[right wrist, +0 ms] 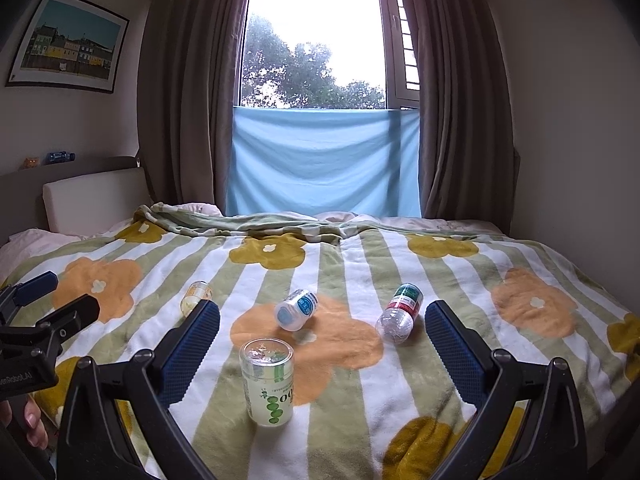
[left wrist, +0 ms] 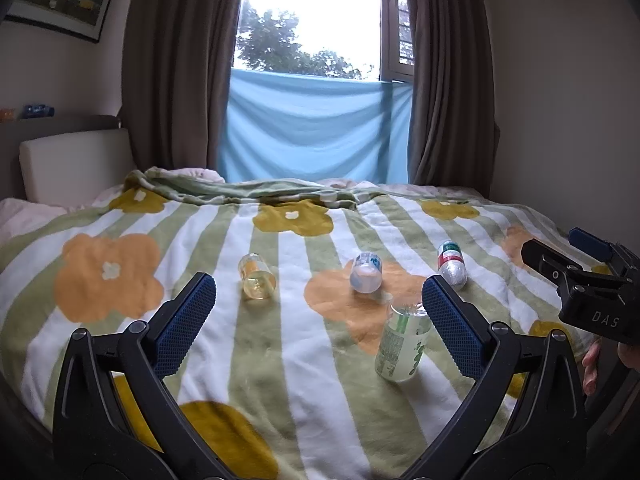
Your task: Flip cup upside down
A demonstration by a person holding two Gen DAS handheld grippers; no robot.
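Item: clear plastic cup with green printed label (right wrist: 267,384), standing upright on the striped flowered blanket (right wrist: 360,420), at 11 o'clock within the right tongs (right wrist: 322,344). Both right and left tongs (left wrist: 320,316) spread wide, empty. Step: approach. Next: close on the cup wall, lift, invert.

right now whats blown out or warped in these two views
Left wrist view: the window sky is blown out white, and the curtains bow from fisheye distortion. Right wrist view: same glare at the window, dark vignette in the corners, yet the green-label cup reads sharp.
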